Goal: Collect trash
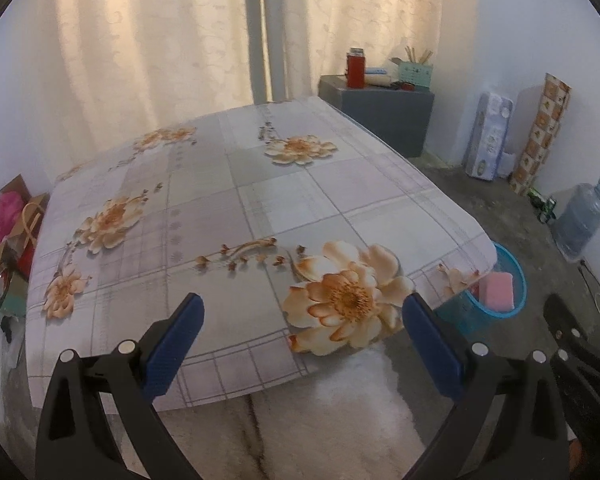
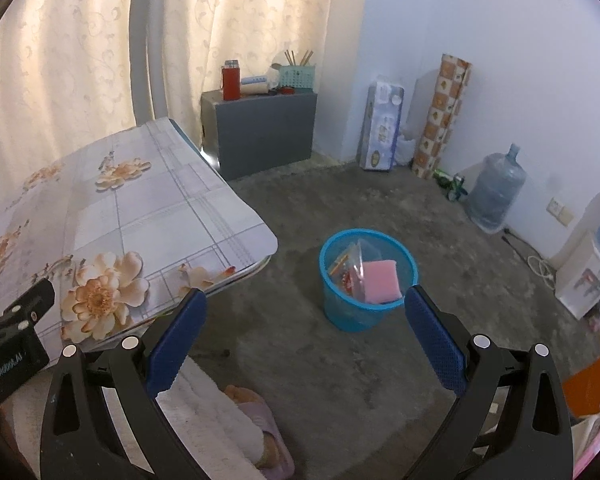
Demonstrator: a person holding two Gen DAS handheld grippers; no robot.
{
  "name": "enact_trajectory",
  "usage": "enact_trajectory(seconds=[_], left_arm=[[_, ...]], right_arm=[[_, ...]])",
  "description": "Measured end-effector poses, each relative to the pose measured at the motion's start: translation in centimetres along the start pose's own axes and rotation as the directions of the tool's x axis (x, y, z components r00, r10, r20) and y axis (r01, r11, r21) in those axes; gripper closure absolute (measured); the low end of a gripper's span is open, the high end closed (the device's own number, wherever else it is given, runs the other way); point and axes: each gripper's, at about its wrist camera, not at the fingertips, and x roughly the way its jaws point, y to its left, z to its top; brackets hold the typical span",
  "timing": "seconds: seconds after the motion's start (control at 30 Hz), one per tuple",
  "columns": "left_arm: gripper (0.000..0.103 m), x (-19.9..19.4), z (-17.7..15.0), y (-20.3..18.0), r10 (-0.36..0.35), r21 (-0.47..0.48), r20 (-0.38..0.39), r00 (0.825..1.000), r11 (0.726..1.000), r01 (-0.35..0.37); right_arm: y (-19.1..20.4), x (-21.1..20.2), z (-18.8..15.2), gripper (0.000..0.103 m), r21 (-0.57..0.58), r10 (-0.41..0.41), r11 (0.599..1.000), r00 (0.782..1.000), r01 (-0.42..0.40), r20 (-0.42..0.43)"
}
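Note:
A blue mesh trash basket [image 2: 342, 312] stands on the concrete floor to the right of the table. It holds a pink sponge [image 2: 380, 280] and several plastic wrappers [image 2: 346, 266]. In the left wrist view the basket [image 1: 516, 280] shows partly behind the table corner, with the pink sponge [image 1: 498, 290] in it. My left gripper [image 1: 302, 312] is open and empty above the near edge of the floral tablecloth [image 1: 228, 208]. My right gripper [image 2: 304, 308] is open and empty, held above the floor just near of the basket.
A grey cabinet [image 2: 260, 132] with a red flask [image 2: 231, 80] stands by the curtain. A tissue pack [image 2: 382, 128], a patterned roll [image 2: 440, 116] and a water jug [image 2: 496, 188] line the right wall. A person's leg and slipper [image 2: 260, 420] are below the right gripper.

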Motion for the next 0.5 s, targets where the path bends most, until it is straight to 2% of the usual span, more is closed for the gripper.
enact_trajectory(seconds=[0.5], left_arm=[[0.006, -0.2, -0.6, -1.1, -0.036, 0.015, -0.027, 0.999, 0.999, 0.037]], right_arm=[[-1.2, -0.3, -0.4, 0.008, 0.014, -0.037, 0.999, 0.999, 0.037, -0.002]])
